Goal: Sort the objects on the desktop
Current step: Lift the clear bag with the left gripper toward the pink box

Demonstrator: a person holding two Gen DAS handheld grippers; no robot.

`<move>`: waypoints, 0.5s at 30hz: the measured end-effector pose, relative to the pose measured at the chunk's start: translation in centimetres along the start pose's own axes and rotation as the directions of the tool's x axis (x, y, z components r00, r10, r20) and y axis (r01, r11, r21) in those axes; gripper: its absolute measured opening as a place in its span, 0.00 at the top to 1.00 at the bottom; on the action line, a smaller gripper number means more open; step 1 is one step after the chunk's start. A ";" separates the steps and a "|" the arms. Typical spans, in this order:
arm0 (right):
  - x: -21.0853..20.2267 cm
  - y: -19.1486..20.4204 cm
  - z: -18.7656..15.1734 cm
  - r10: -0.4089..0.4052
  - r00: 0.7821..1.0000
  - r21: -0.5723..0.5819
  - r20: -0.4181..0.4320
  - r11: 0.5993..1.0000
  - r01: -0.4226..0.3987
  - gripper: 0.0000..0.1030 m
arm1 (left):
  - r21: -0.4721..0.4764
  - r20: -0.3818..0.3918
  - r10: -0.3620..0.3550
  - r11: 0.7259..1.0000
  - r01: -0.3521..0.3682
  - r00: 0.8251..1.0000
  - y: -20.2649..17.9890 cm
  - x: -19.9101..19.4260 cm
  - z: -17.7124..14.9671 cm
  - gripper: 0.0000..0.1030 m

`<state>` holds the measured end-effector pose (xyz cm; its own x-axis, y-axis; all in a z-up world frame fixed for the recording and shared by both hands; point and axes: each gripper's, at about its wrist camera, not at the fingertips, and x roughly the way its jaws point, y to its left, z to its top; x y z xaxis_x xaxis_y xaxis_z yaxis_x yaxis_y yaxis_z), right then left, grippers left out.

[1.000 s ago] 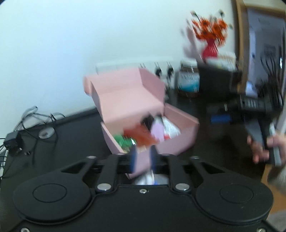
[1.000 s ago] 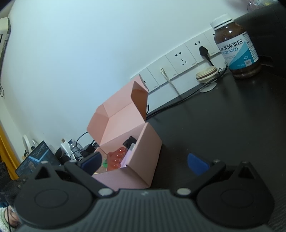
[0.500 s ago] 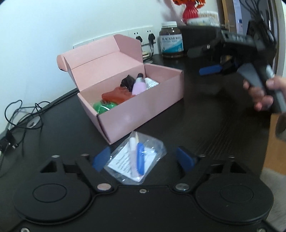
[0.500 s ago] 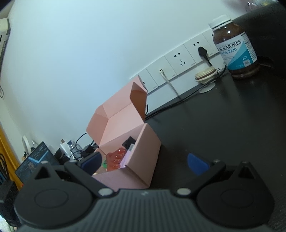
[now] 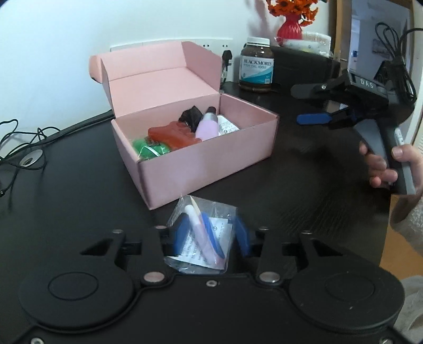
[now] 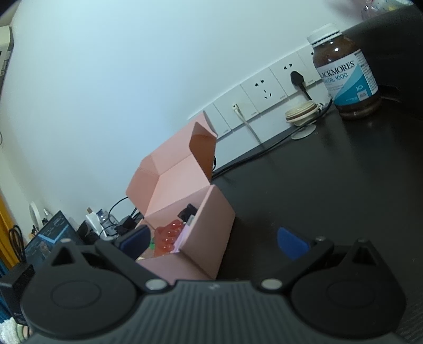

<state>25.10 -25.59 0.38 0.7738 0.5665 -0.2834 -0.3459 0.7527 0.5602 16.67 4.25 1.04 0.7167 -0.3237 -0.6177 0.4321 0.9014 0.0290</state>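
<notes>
While the left gripper (image 5: 211, 232) points down at the black desk (image 5: 304, 190), its blue pads (image 5: 182, 232) sit on either side of a clear plastic bag (image 5: 203, 235) that lies just in front of the pink cardboard box (image 5: 206, 161). The jaws have just been closing, and the bag is between them, with both pads against its crumpled sides. The bag holds a white stick, a blue stick and a printed paper slip.

Box lid stands open, tilted back toward the wall. Inside the box: a green item (image 5: 149, 148) at the left, a red moulded piece (image 5: 171, 135) beside it, a lilac bottle (image 5: 207, 127), a white tube (image 5: 226, 124), and a dark object (image 5: 191, 116) behind.

Right gripper (image 6: 214, 240): jaws spread wide, nothing between them, held off the desk by a hand (image 5: 383, 164) to the right of the box. In its own view, the box's near corner shows between the fingers.

A brown Blackmores supplement bottle (image 6: 343, 74) stands upright near the wall sockets (image 6: 264, 90), well apart from the box. A red vase with orange flowers (image 5: 289, 25) stands behind it.
</notes>
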 end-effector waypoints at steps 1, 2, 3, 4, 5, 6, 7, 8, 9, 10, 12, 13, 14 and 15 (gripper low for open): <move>0.0 0.0 0.0 0.000 1.000 0.001 0.000 1.000 0.000 0.01 | -0.002 0.002 0.002 1.000 -0.002 1.000 0.0 0.0 0.0 0.63; 0.0 0.0 0.0 0.000 1.000 0.003 0.001 1.000 0.000 0.01 | -0.010 0.005 0.002 1.000 -0.002 1.000 0.0 -0.1 -0.1 0.64; 0.0 -0.1 0.0 -0.001 1.000 0.005 0.001 1.000 0.001 0.01 | -0.018 0.009 0.001 1.000 -0.001 1.000 0.1 -0.1 -0.1 0.65; 0.0 -0.1 0.0 0.000 1.000 0.006 0.002 1.000 0.000 0.01 | -0.019 0.011 0.003 1.000 -0.003 1.000 0.0 -0.2 -0.1 0.65; -0.1 -0.1 0.0 0.000 1.000 0.006 0.003 1.000 0.000 0.01 | -0.019 0.014 0.006 1.000 -0.006 1.000 -0.1 -0.2 -0.2 0.66; -0.1 -0.1 0.0 0.000 1.000 0.005 0.004 1.000 0.000 0.01 | -0.019 0.016 0.009 1.000 -0.009 1.000 -0.2 -0.3 -0.2 0.67; -0.1 -0.1 0.0 0.000 1.000 0.004 0.004 1.000 0.000 0.01 | -0.023 0.023 0.013 1.000 -0.012 1.000 -0.2 -0.5 -0.2 0.68; -0.1 0.0 0.0 0.001 1.000 0.003 0.004 1.000 -0.001 0.01 | -0.028 0.029 0.016 1.000 -0.015 0.999 -0.1 -0.7 -0.2 0.70; -0.1 0.0 0.0 0.002 1.000 0.002 0.004 1.000 -0.002 0.01 | -0.032 0.036 0.020 0.999 -0.019 0.999 -0.1 -0.9 -0.1 0.72; -0.1 0.0 0.0 0.002 1.000 0.002 0.004 1.000 -0.002 0.01 | -0.037 0.043 0.023 0.999 -0.022 0.999 -0.1 -1.1 -0.1 0.73; -0.1 0.0 0.0 0.004 1.000 0.002 0.004 1.000 -0.004 0.01 | -0.046 0.056 0.031 0.999 -0.028 0.998 -0.1 -1.6 -0.1 0.75; -0.1 0.0 0.0 0.004 1.000 0.001 0.005 1.000 -0.004 0.01 | -0.053 0.062 0.041 0.998 -0.037 0.997 0.0 -1.8 -0.2 0.75; -0.1 0.0 -0.1 0.003 1.000 0.000 0.006 1.000 -0.003 0.01 | -0.066 0.064 0.040 0.997 -0.035 0.997 0.2 -1.9 -0.2 0.76; -0.1 0.0 -0.1 0.003 1.000 -0.001 0.008 1.000 -0.003 0.01 | -0.077 0.067 0.039 0.996 -0.034 0.997 0.3 -2.0 -0.3 0.76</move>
<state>24.96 -25.63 0.37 0.7768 0.5663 -0.2755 -0.3490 0.7513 0.5601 15.22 5.24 2.05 0.7681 -0.3071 -0.5619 0.3641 0.9313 -0.0113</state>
